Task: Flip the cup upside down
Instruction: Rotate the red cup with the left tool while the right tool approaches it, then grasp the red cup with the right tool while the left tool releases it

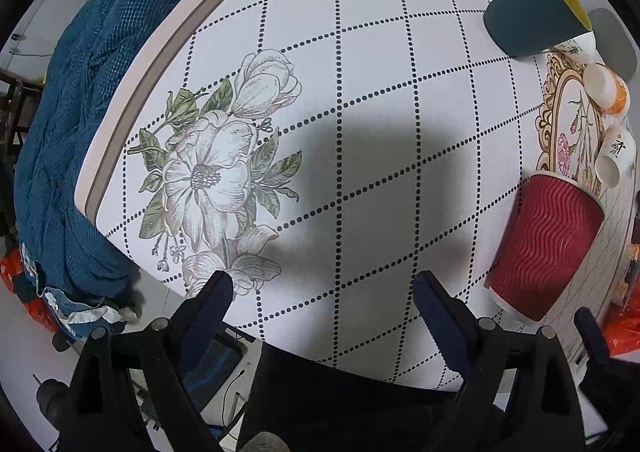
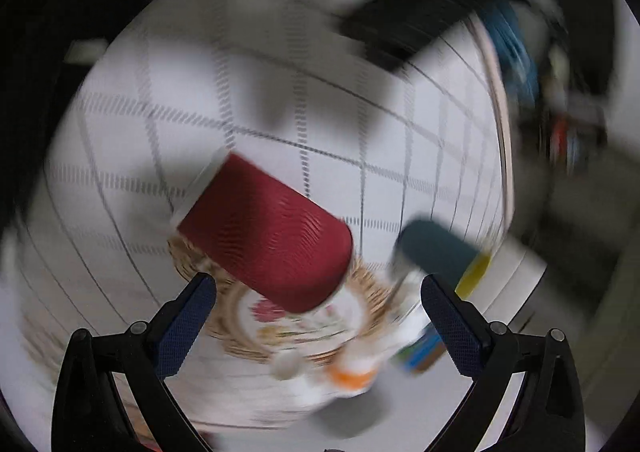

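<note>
A red ribbed paper cup [image 1: 546, 244] with a white rim stands on the round table at the right of the left wrist view. It also shows in the blurred right wrist view [image 2: 268, 232], just beyond and between the fingers. My left gripper [image 1: 324, 292] is open and empty over the tablecloth, left of the cup. My right gripper [image 2: 318, 290] is open and empty, close above the cup. A dark teal cup with a yellow inside [image 1: 532, 12] stands farther back, and shows in the right wrist view [image 2: 440, 248].
The round table [image 1: 360, 72] has a white dotted-grid cloth with a flower print. Small white tea cups [image 1: 616, 152] and an orange-and-white one [image 1: 606, 88] stand by a gold-framed mat. A blue cloth-covered chair [image 1: 80, 112] stands at the table's left edge.
</note>
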`<state>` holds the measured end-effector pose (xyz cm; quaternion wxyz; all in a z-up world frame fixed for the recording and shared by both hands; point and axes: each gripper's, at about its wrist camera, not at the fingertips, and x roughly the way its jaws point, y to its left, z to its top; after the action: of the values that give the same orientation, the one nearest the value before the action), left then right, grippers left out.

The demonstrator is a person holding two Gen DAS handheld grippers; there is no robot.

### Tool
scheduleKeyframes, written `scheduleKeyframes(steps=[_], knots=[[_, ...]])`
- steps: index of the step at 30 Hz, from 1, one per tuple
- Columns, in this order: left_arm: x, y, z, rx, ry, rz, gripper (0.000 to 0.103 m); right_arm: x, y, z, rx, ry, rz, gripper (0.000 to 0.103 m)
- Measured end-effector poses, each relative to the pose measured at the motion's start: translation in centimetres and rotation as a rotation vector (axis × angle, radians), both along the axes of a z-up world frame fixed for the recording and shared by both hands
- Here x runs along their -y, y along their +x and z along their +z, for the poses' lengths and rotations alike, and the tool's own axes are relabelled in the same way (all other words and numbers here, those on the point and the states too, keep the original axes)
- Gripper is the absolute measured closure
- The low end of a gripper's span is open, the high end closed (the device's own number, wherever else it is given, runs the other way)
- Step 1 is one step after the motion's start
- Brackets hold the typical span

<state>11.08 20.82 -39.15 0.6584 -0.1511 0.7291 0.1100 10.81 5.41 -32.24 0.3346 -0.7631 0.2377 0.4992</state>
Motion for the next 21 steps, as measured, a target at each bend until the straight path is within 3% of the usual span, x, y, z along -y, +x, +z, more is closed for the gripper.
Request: scheduleKeyframes(steps=[4,7,13,16,21], knots=[[-0.4,0.4,-0.6,-0.010,0.006,-0.006,0.011,2.1,-1.8,-2.1,0.067,-0.060,0.364,0.000],[-0.6,0.8,-1.2,-0.018,0.004,-0.007,0.010,3.2,-2.4,-3.8,0.082,-0.097,0.523,0.000],[-1.0,1.0,-1.7,-0.023,0.004,-0.002,0.011,4.1,-2.4,-6.0,0.084,-0.140,0.675,0.005],[-1.1,1.1,-1.9,-0.028,0.001,0.000,0.011,4.3,-2.3,-6.7,0.072,-0.162,0.699,0.009],[-1.1,0.9,-2.1,-0.034,-0.002,-0.006,0.011,4.3,-2.1,-7.9,0.056,-0.194,0.698,0.024]])
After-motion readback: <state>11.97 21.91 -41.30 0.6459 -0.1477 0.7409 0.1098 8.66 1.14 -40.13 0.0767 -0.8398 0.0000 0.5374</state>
